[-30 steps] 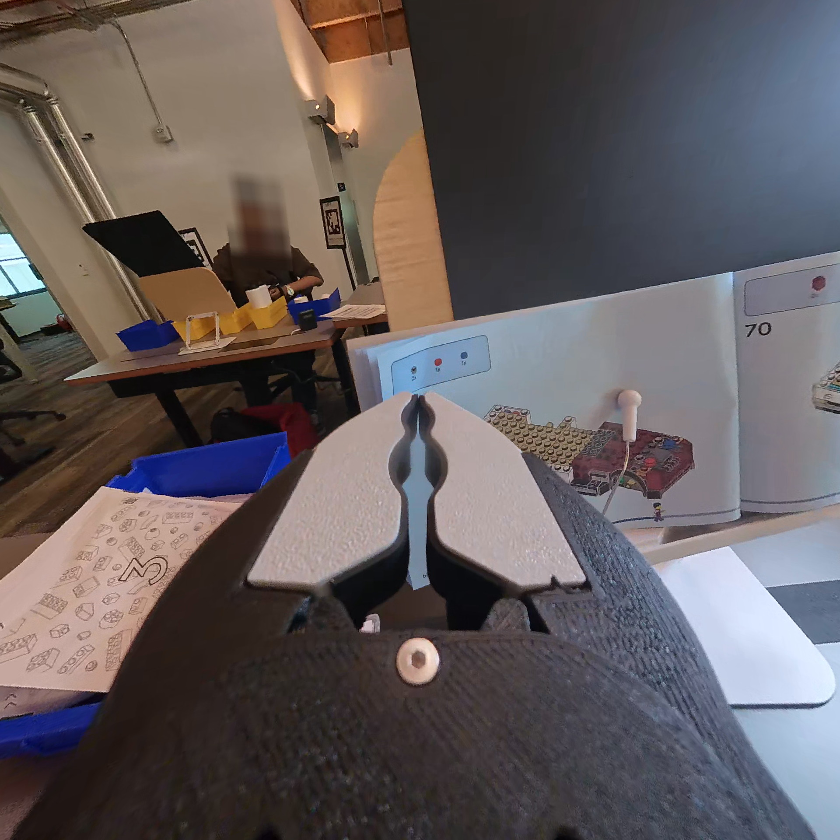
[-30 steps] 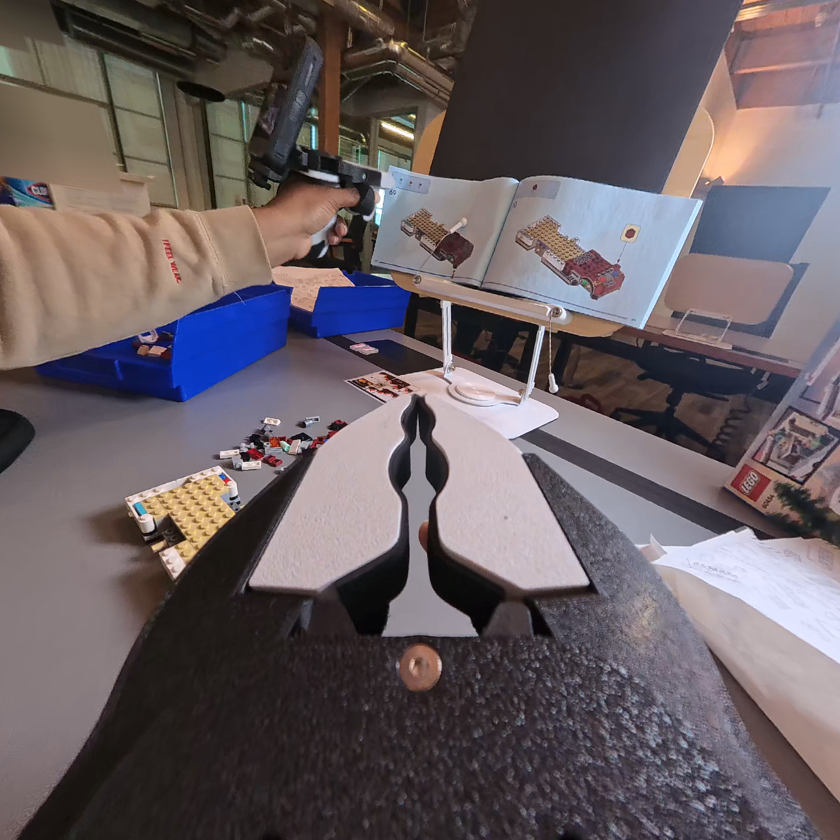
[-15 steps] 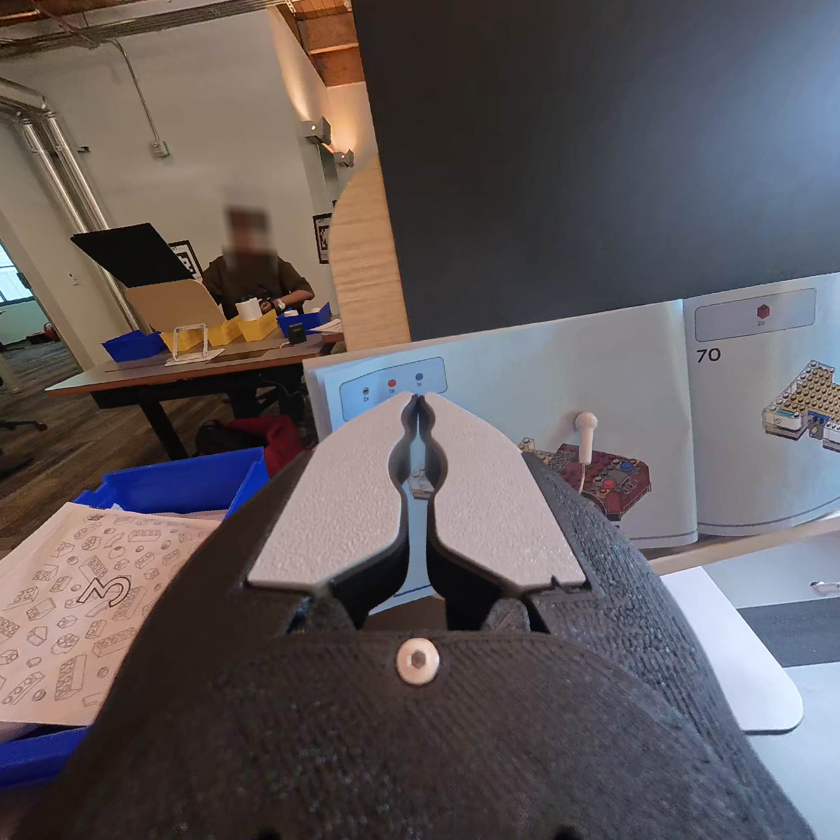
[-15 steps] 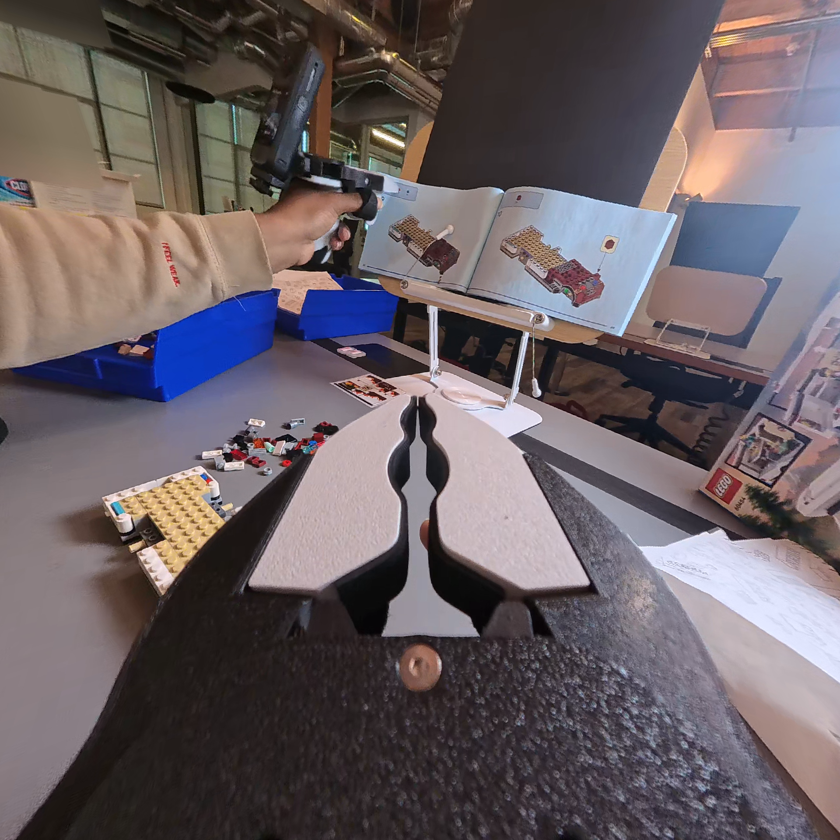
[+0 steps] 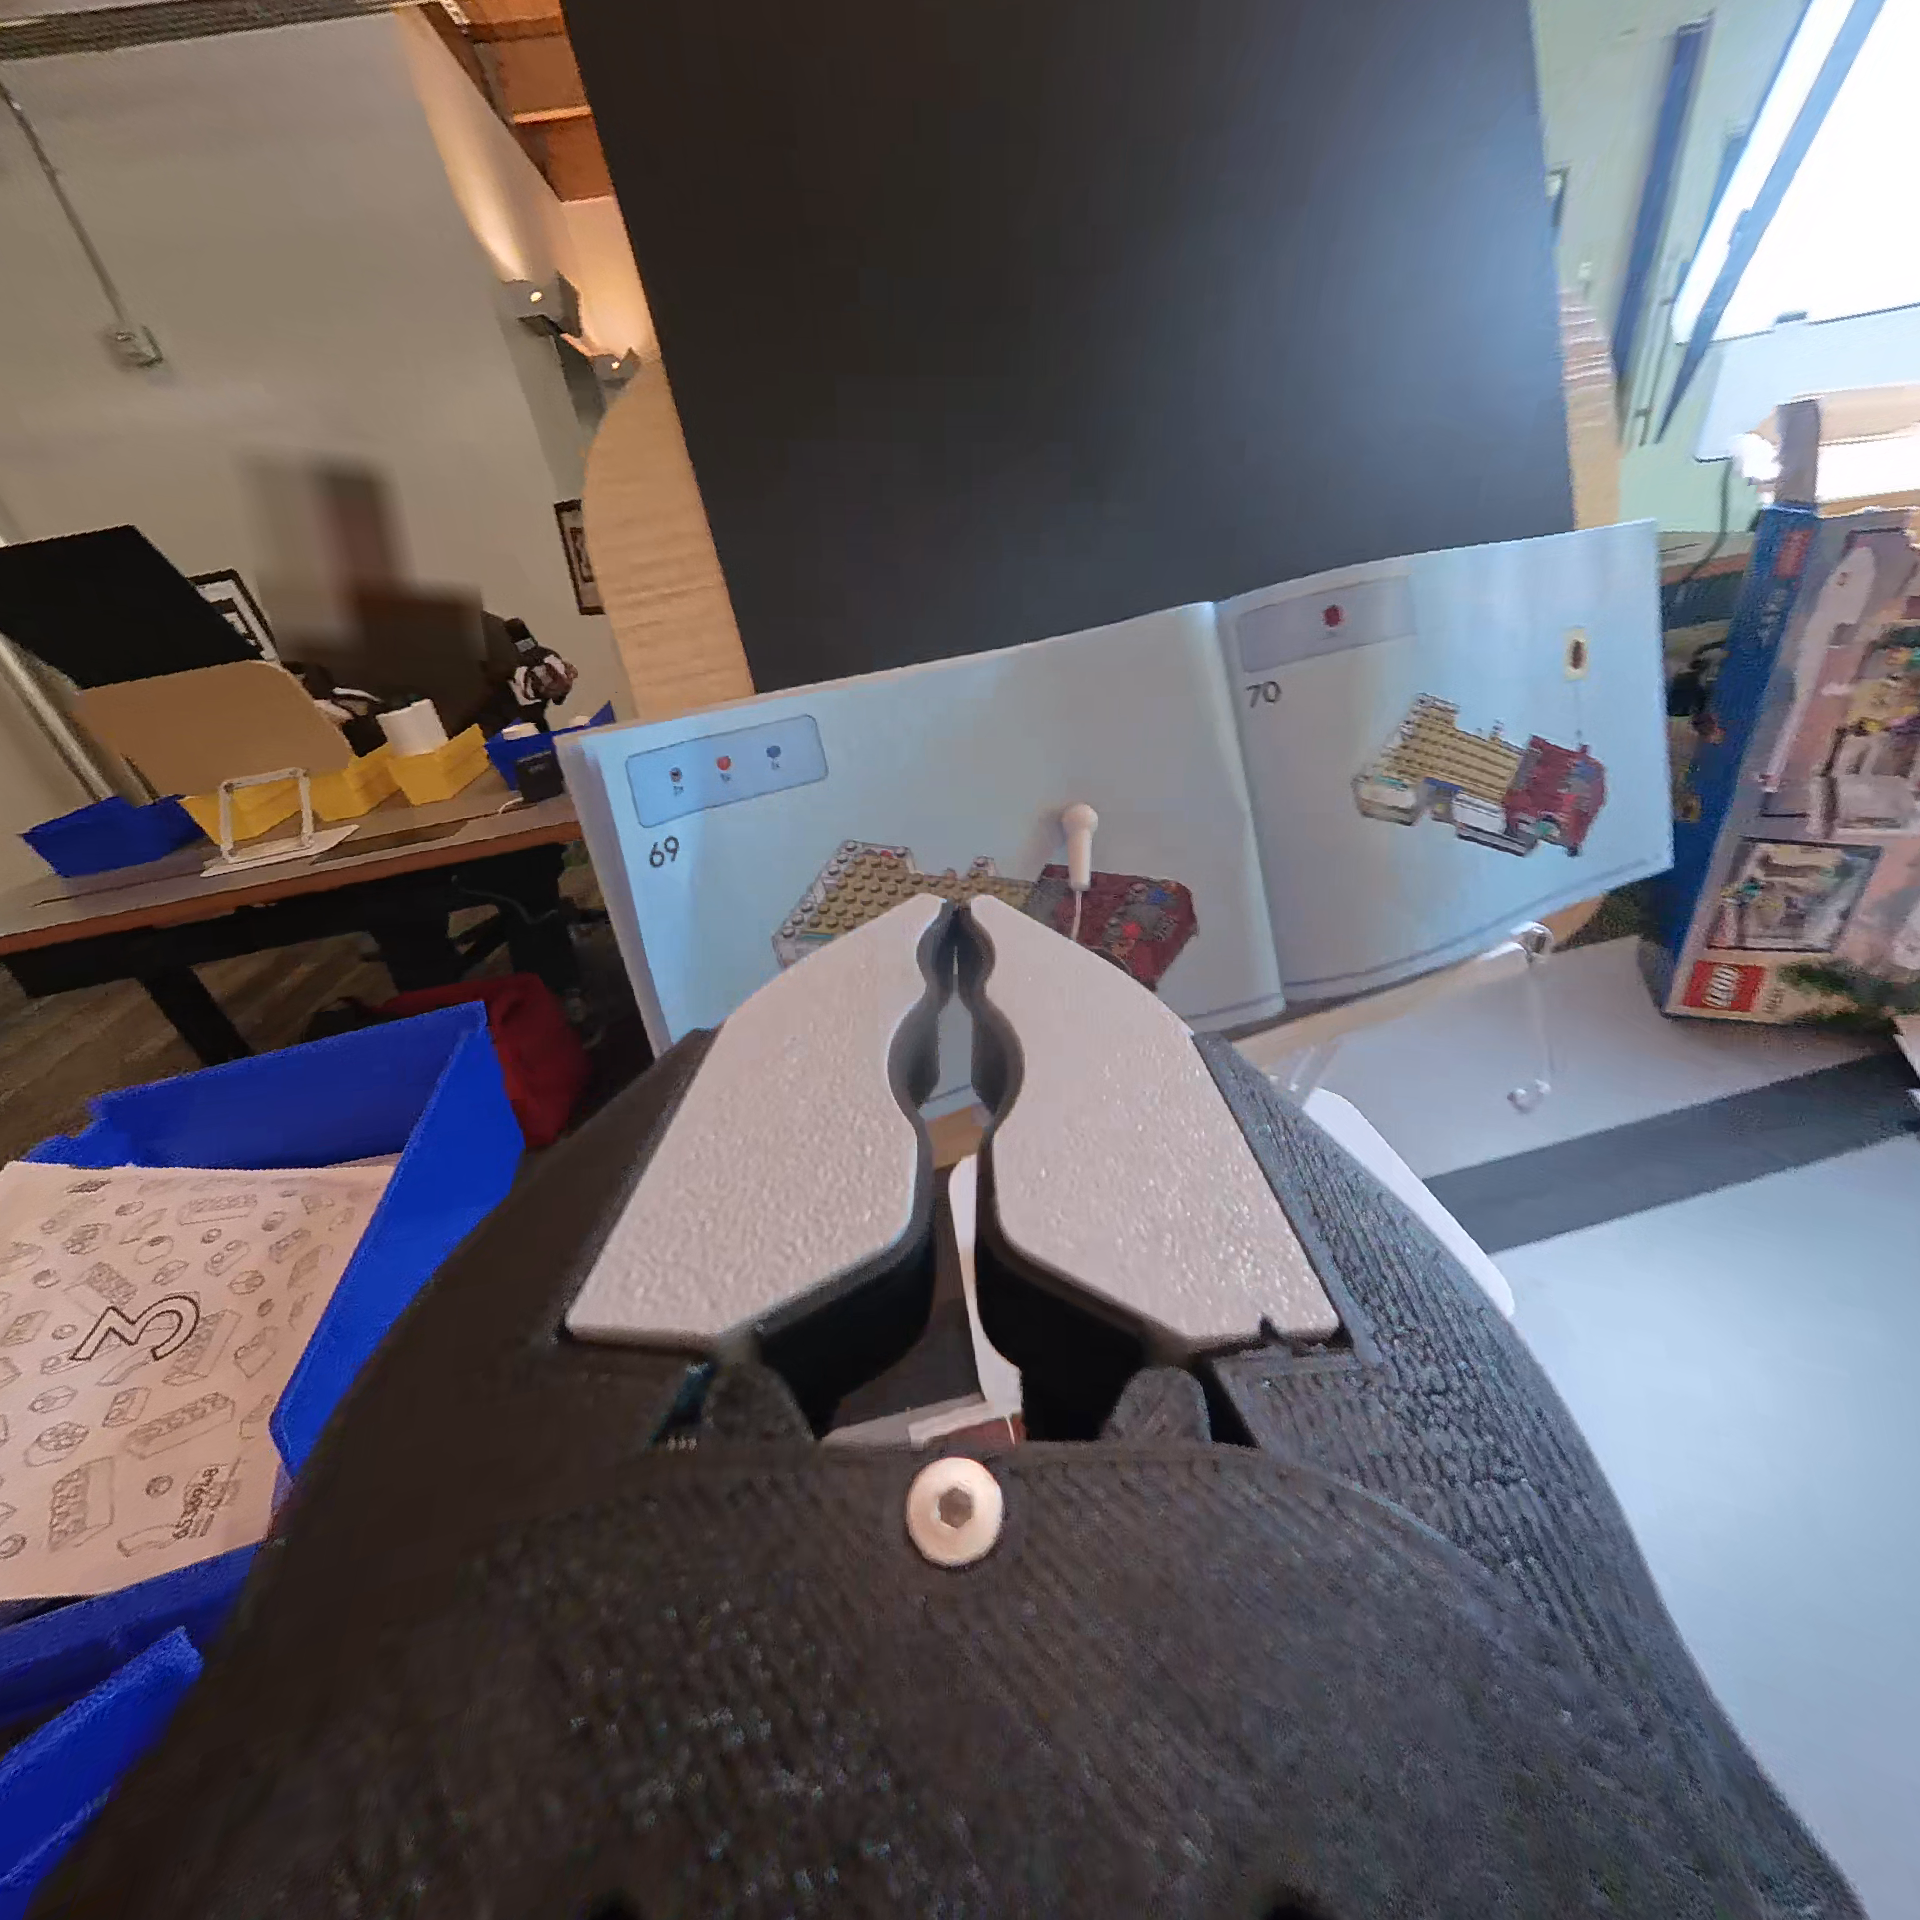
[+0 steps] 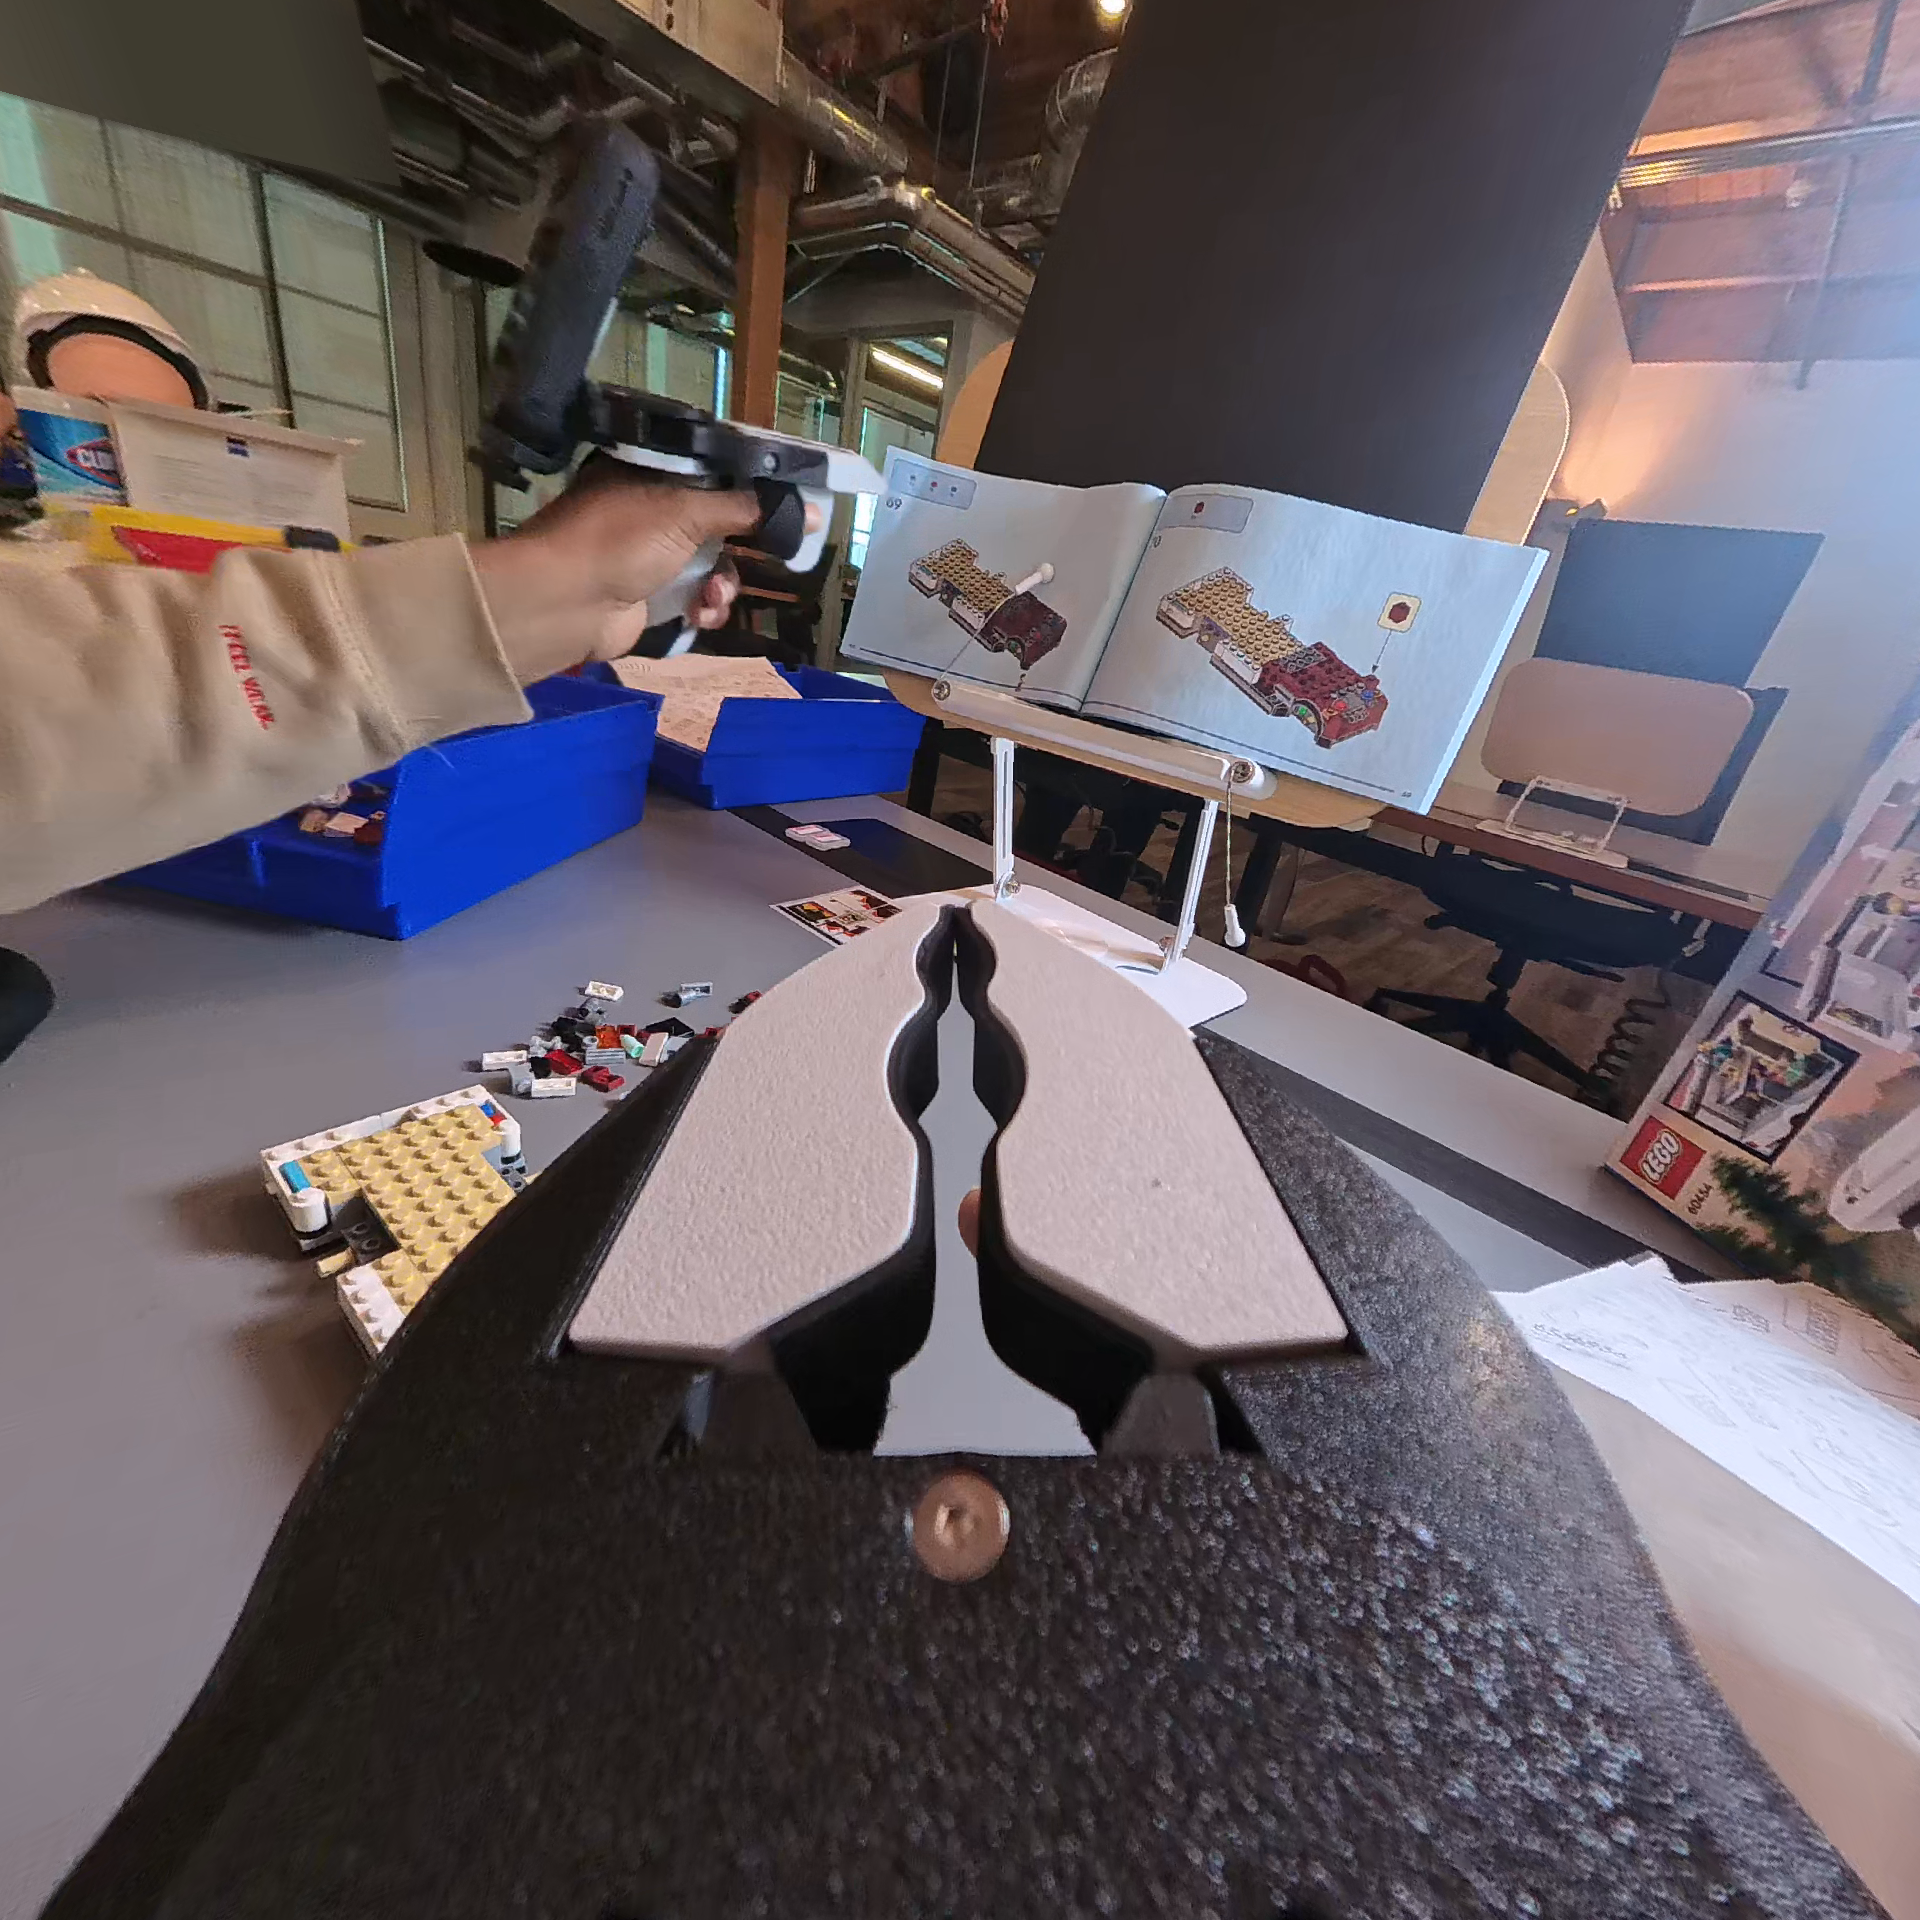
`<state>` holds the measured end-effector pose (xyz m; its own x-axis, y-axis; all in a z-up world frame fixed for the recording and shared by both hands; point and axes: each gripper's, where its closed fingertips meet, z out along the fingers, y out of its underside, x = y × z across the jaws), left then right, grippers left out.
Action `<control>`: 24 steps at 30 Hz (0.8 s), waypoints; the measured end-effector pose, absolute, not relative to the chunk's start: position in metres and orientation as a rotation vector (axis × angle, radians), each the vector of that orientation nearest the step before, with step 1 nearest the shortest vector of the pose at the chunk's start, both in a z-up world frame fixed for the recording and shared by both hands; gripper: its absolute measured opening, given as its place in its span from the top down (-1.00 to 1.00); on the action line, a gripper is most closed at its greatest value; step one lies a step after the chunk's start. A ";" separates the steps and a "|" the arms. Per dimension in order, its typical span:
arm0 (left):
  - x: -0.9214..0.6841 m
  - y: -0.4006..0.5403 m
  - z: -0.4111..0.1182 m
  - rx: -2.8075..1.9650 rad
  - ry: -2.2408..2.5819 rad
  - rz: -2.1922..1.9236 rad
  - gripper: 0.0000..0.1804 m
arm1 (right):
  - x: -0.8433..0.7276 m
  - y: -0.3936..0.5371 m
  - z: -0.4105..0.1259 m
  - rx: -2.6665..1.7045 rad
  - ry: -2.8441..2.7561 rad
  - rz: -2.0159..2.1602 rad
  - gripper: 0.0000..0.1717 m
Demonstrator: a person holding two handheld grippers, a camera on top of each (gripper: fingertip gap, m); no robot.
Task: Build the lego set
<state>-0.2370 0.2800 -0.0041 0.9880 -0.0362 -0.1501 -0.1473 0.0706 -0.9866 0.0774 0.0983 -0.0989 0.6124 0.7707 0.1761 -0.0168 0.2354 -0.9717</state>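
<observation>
– On the bench, what lies nearest the right gripper?

– A scatter of loose bricks just to the left of its fingers, and beside those a partly built tan model. Straight ahead are a small sticker sheet and the white foot of the book stand. Its jaws are closed tip to tip, and I see nothing between them. It hangs above the grey top and touches none of this.

– And the left gripper?

– It is held up in the air by a hand in a cream sleeve, over the blue bins. It points at the open instruction booklet on the stand, near the left page but apart from it. Its jaws are closed too, with nothing showing at the tips. Below it on the left, one bin holds a paper bag printed with brick outlines.

– What else stands about?

– A boxed set stands upright at the far right, and sheets of paper lie in front of it.

– Any change from a second ago?

– The left gripper has drawn back and swung right. Its view was filled by the left page, and now it takes in both pages and the box. The right view has barely shifted. Both pairs of jaws have stayed closed.
</observation>
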 end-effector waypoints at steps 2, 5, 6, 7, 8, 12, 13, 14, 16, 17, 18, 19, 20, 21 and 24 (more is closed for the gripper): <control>-0.228 0.257 -0.004 -1.493 0.184 0.050 1.00 | 0.077 0.099 -0.100 -1.232 -0.754 0.619 0.99; -0.205 0.220 -0.014 -1.508 0.259 -0.053 1.00 | 0.076 0.100 -0.102 -1.242 -0.750 0.627 0.99; -0.196 0.207 -0.021 -1.517 0.291 -0.078 1.00 | 0.076 0.100 -0.103 -1.245 -0.751 0.627 0.99; -0.188 0.196 -0.031 -1.531 0.326 -0.094 1.00 | 0.075 0.100 -0.104 -1.248 -0.753 0.625 0.99; -0.181 0.185 -0.042 -1.547 0.360 -0.105 1.00 | 0.075 0.101 -0.106 -1.252 -0.755 0.624 0.99; -0.163 0.148 -0.086 -1.620 0.458 -0.146 1.00 | 0.074 0.103 -0.110 -1.261 -0.759 0.608 1.00; -0.164 0.140 -0.096 -1.632 0.468 -0.140 1.00 | 0.075 0.103 -0.110 -1.261 -0.758 0.601 0.99; -0.165 0.133 -0.104 -1.637 0.471 -0.128 1.00 | 0.076 0.104 -0.110 -1.261 -0.752 0.593 0.99; -0.170 0.120 -0.117 -1.642 0.460 -0.116 1.00 | 0.078 0.107 -0.110 -1.262 -0.739 0.576 0.99; -0.174 0.114 -0.122 -1.641 0.445 -0.102 1.00 | 0.079 0.108 -0.110 -1.264 -0.731 0.564 0.98; -0.177 0.108 -0.125 -1.631 0.424 -0.097 1.00 | 0.081 0.110 -0.111 -1.265 -0.721 0.553 0.98; -0.181 0.102 -0.127 -1.623 0.398 -0.102 1.00 | 0.083 0.112 -0.111 -1.267 -0.712 0.544 0.98; -0.184 0.097 -0.129 -1.615 0.375 -0.105 1.00 | 0.084 0.114 -0.112 -1.270 -0.704 0.535 0.98; -0.187 0.093 -0.130 -1.604 0.361 -0.103 1.00 | 0.086 0.116 -0.113 -1.275 -0.696 0.527 0.98; -0.198 0.089 -0.125 -1.571 0.348 -0.067 1.00 | 0.088 0.122 -0.119 -1.300 -0.685 0.513 0.97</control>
<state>-0.1982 0.0890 -0.1245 0.9495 -0.2613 -0.1737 -0.1777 0.0086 -0.9841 0.0881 0.1225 -0.1192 0.7019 0.6919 0.1691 0.0331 0.2055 -0.9781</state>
